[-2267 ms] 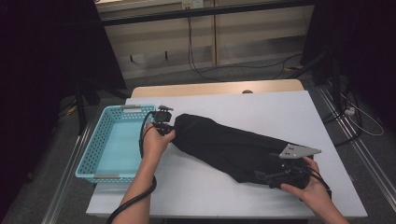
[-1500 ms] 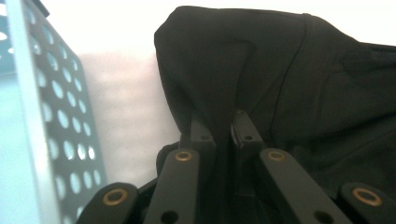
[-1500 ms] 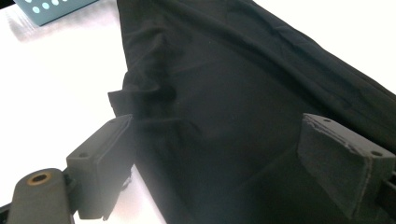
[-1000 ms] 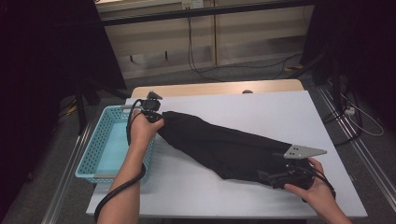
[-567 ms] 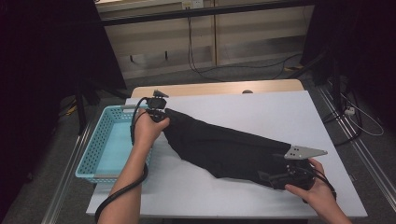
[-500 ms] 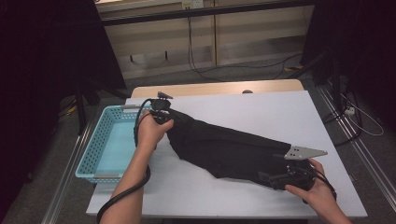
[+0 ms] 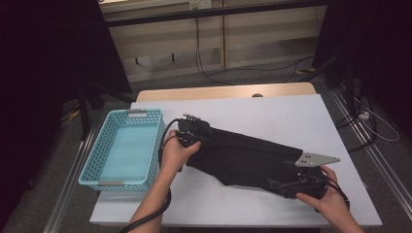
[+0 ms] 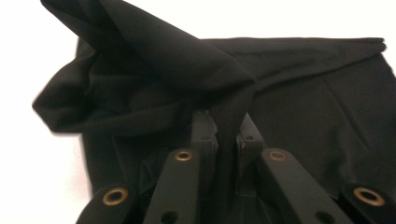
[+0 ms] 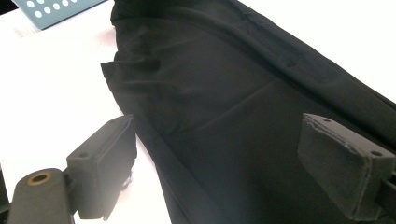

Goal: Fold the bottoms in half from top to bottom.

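The left gripper (image 8: 227, 140) is pinching a raised fold of the black cloth (image 7: 252, 158) between its nearly closed jaws, at the cloth's end nearest the light blue basket (image 7: 97, 167). The right gripper (image 9: 215, 163) is resting with its jaws spread wide over the cloth's opposite end, one pad (image 9: 109, 161) sitting at the cloth's edge on the white table (image 7: 272, 114). The cloth is lying stretched slantwise across the table between the two hands, just beside the basket.
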The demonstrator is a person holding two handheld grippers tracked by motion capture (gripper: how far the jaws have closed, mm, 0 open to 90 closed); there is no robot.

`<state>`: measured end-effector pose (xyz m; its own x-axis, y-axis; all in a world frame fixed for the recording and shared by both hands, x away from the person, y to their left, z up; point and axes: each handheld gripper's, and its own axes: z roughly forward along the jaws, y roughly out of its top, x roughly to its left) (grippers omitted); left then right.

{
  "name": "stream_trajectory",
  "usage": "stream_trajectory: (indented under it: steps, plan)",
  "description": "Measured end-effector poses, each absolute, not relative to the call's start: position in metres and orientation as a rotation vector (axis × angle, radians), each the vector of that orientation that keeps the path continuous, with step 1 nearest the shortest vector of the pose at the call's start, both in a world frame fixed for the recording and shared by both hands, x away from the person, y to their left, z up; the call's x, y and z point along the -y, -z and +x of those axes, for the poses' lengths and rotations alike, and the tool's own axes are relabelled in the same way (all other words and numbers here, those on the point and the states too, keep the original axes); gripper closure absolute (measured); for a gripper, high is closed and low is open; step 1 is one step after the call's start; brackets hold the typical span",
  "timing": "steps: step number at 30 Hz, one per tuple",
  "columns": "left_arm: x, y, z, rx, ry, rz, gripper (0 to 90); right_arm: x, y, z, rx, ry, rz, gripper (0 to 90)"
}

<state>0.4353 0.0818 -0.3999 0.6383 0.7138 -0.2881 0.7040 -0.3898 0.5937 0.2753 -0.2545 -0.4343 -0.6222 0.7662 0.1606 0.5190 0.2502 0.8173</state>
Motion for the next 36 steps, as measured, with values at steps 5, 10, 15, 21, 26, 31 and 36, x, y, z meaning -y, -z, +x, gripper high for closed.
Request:
stream_trajectory:
  steps: [5, 10, 15, 21, 26, 31, 36]
  plan:
    - [-0.076, 0.407, 0.429, -1.077, -0.005, 2.123, 82.1, 0.255, 0.435, 0.275, -2.255, -1.305, 1.195, 12.2]
    - [-0.068, 0.410, 0.422, -1.040, -0.005, 2.130, 81.7, 0.254, 0.437, 0.277, -2.263, -1.294, 1.195, 12.1]
    - [-0.058, 0.411, 0.414, -1.003, 0.007, 2.146, 81.3, 0.253, 0.437, 0.276, -2.266, -1.284, 1.181, 12.1]
    - [-0.049, 0.414, 0.408, -0.961, 0.047, 2.162, 77.6, 0.253, 0.439, 0.277, -2.271, -1.272, 1.186, 12.1]
    - [-0.040, 0.415, 0.404, -0.902, 0.128, 2.135, 64.4, 0.253, 0.438, 0.277, -2.268, -1.269, 1.181, 12.1]
    - [-0.041, 0.409, 0.403, -0.892, 0.096, 2.117, 43.7, 0.251, 0.438, 0.279, -2.272, -1.258, 1.178, 12.1]
    - [-0.052, 0.400, 0.405, -0.895, 0.032, 2.102, 28.5, 0.246, 0.438, 0.282, -2.278, -1.260, 1.166, 12.6]
